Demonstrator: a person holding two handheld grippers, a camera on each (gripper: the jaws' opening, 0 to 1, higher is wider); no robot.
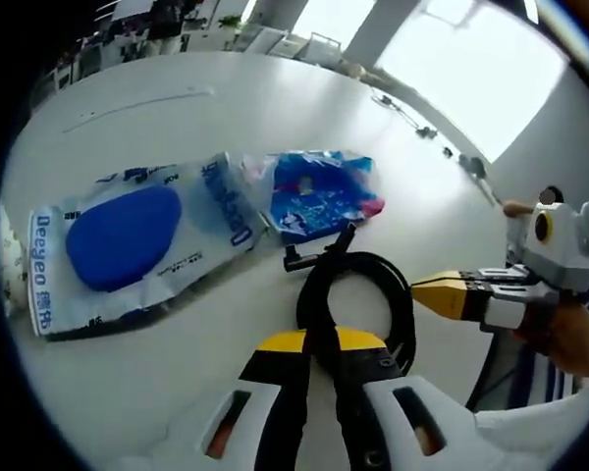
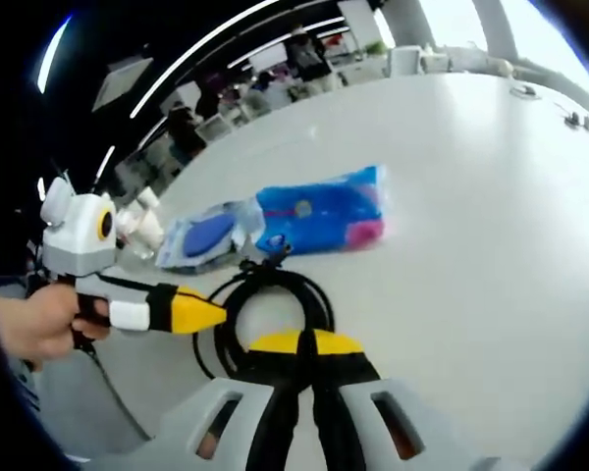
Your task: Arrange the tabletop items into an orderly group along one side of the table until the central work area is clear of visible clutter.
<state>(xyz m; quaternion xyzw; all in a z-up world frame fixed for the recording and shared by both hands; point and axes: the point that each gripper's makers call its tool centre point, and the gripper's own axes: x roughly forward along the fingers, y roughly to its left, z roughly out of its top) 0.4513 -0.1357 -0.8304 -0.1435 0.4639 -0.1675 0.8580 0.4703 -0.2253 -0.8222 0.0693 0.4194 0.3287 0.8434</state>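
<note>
- On your left, the white-and-blue pouch (image 1: 128, 250) lies flat on the white table (image 1: 177, 118), its end touching the smaller blue-and-pink packet (image 1: 319, 201) beside it.
- In the left gripper view, your left gripper (image 1: 319, 358) has its jaws pinched narrow on the coiled black cable (image 1: 358, 299), just below the packets.
- In the right gripper view, your right gripper (image 2: 299, 358) has its jaws closed at the same coil's near edge; I cannot tell whether it grips.
- You appear to be on the cable step: next, carry the coil to sit against the two packets without letting the loops spring loose.
</note>
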